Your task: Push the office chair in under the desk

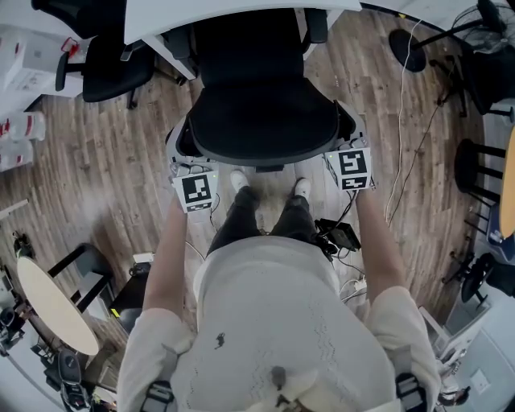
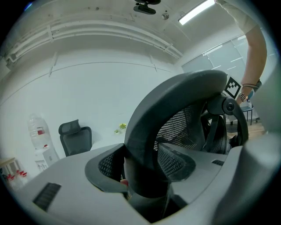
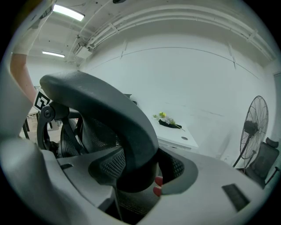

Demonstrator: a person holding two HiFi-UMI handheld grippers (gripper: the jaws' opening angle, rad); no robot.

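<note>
The black office chair (image 1: 257,121) stands in front of me, its seat end reaching under the white desk (image 1: 185,20). My left gripper (image 1: 183,157) is clamped on the left side of the backrest's thick rim (image 2: 175,96), which fills the gap between its pads (image 2: 142,176). On the other side, my right gripper (image 1: 348,135) holds the right part of the same rim (image 3: 101,101), its jaws closed around it (image 3: 138,173). The mesh back shows behind the rim in both gripper views. The chair's base and wheels are hidden.
A second black chair (image 1: 109,60) sits at the upper left beside the desk. A fan base (image 1: 408,50) and cables (image 1: 402,121) lie on the wooden floor to the right, with dark stools (image 1: 475,169) farther right. A round tabletop (image 1: 52,306) is at the lower left.
</note>
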